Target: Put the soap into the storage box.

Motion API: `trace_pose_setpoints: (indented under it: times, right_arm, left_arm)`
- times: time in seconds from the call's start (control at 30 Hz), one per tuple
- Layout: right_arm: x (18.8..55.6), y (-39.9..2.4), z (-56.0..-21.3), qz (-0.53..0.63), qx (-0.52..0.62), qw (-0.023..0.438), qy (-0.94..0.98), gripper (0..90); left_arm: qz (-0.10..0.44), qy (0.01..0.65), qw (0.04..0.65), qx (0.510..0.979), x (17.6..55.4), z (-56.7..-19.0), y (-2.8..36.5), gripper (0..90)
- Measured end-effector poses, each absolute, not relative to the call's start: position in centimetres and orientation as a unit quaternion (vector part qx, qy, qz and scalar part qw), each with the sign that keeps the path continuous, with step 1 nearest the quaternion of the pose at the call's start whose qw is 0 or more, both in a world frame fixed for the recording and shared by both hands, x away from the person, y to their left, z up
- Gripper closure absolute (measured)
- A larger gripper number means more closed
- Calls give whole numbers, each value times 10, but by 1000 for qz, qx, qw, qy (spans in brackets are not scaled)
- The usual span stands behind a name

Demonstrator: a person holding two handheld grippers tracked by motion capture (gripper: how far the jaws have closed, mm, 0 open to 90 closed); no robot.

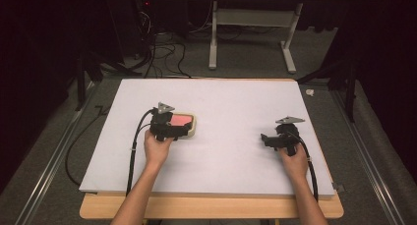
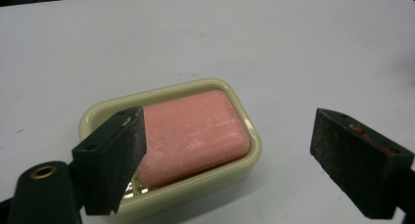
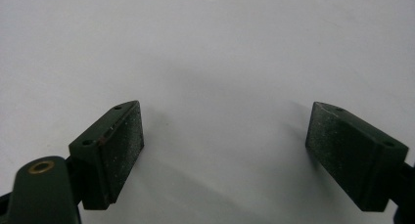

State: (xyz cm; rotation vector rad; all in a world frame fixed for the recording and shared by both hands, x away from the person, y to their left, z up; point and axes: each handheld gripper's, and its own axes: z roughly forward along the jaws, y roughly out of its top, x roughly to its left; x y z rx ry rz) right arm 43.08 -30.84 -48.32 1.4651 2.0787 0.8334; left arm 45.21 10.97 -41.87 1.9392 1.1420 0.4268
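So the pink soap bar (image 2: 193, 136) is sitting inside its pale cream soap dish (image 2: 247, 170), and the dish is on the white board (image 1: 231, 107) left of centre, a bit toward the far side from where you stand. Your left gripper (image 2: 227, 158) is right over it, jaws spread wide and gripping nothing: in the left gripper view one jaw hangs in front of the dish's near-left corner and covers part of the soap, while the other sits out past the dish over bare board, so the dish isn't squarely between them. From the high view your left hand (image 1: 157, 147) is just on the near side of the dish. Your right gripper (image 3: 225, 153) is well apart from all that, over the right side of the board, jaws also wide apart with just plain white surface between them. The board lies on a wooden table (image 1: 211, 208).
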Motion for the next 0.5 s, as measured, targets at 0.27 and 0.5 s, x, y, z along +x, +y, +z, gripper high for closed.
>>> trace_pose_setpoints:
  times: [0.27, 0.5]
  right_arm:
    - [431, -308, -483, 303, 533, 231, 756, 147]
    - [431, -308, -483, 303, 533, 231, 756, 147]
  left_arm:
    - [180, 445, 412, 775, 443, -418, 114, 145]
    - [187, 431, 406, 784, 435, -417, 115, 144]
